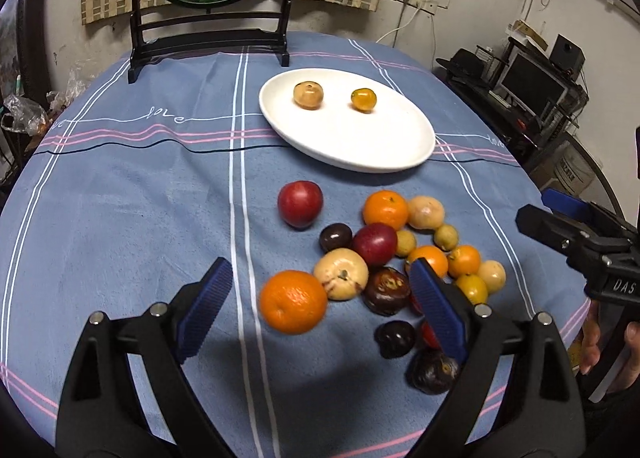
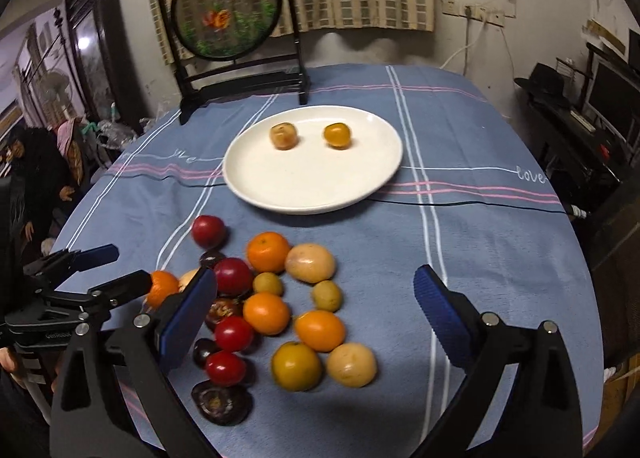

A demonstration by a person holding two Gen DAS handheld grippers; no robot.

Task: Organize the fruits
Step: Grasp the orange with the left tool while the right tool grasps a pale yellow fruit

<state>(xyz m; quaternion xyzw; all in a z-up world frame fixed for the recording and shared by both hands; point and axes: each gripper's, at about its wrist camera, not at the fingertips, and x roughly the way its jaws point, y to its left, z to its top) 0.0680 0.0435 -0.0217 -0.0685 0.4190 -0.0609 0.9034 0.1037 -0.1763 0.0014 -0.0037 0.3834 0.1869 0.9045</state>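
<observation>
Left wrist view: the left gripper (image 1: 320, 306) hangs over a blue striped tablecloth (image 1: 120, 218), its blue-padded jaws spread wide with nothing pressed between them, a large orange (image 1: 293, 301) lying on the cloth in the gap. A heap of loose fruit (image 1: 400, 254) – oranges, red plums, pale and dark round fruits – fills the lower centre and right of the frame. Above it, in the upper centre, a white plate (image 1: 360, 146) carries two pieces side by side but apart: a tan fruit (image 1: 308, 95) and a small orange-yellow fruit (image 1: 363, 99). At the right edge the right gripper (image 1: 576, 234) juts in, with fingers of a hand (image 1: 592, 342) below it.

Right wrist view: the right gripper (image 2: 316, 318) also stands with jaws wide apart and empty above the heap, now in the lower centre. The plate sits in the upper centre, and a framed round goldfish screen (image 2: 228, 6) stands behind it at the table's far edge.
</observation>
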